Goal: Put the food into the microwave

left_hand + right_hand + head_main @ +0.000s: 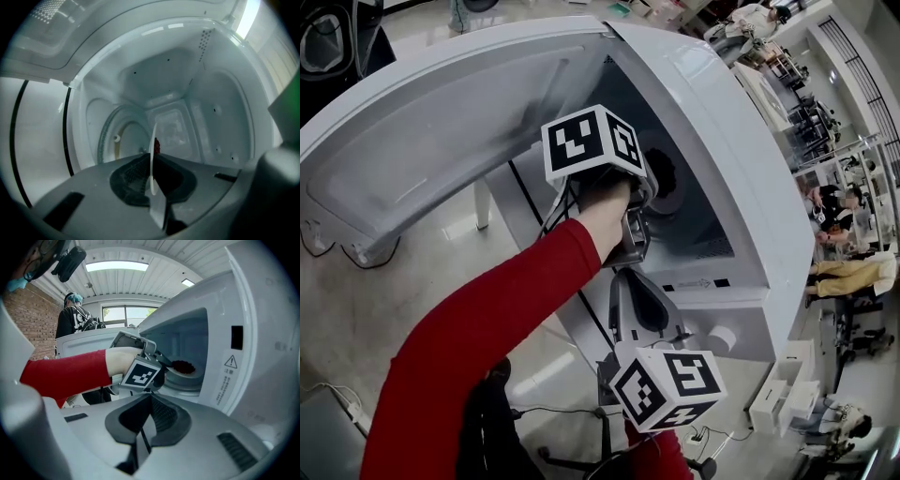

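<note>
Inside the microwave [741,169], left tongs [151,161] clench the plate [189,376]; right tongs [150,399] clenched, empty.

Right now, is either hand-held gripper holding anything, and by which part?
The left hand-held gripper pinches the white plate by its rim, dark red food on it, inside the microwave. The right hand-held gripper is shut on nothing.

Below me, the glossy beige floor [394,309] carries a white table leg [481,208], thin black cables [558,410] and a white cable [342,398].
</note>
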`<control>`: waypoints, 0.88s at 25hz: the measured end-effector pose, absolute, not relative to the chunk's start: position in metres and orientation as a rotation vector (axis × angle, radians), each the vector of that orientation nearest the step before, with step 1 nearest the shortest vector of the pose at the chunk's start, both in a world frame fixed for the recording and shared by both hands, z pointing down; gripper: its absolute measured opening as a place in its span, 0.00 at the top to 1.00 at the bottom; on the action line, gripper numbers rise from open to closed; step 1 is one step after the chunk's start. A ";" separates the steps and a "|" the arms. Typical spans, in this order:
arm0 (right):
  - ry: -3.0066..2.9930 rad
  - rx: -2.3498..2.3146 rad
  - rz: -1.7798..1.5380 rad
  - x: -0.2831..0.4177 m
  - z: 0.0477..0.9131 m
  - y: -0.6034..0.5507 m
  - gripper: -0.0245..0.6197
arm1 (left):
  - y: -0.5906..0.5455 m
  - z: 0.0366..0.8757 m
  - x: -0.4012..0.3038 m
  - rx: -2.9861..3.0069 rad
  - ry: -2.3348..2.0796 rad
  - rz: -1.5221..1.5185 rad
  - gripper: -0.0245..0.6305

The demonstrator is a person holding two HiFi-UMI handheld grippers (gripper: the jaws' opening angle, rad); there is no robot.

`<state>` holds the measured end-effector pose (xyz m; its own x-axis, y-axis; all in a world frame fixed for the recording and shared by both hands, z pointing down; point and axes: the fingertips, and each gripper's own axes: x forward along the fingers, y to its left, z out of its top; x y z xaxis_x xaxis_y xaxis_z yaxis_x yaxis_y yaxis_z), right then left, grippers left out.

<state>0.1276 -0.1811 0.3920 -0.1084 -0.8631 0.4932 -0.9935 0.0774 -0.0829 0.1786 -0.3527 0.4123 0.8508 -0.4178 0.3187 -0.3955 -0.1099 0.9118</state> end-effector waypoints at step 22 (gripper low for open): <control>-1.978 1.782 0.673 0.133 0.405 -0.208 0.94 | -0.362 0.418 0.184 1.759 -0.722 0.148 0.93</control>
<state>0.1328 -0.2081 0.4050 -0.1131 -0.8045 0.5831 -0.9932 0.0745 -0.0898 0.1839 -0.3623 0.4180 0.8014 -0.3913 0.4524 -0.5374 -0.1391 0.8318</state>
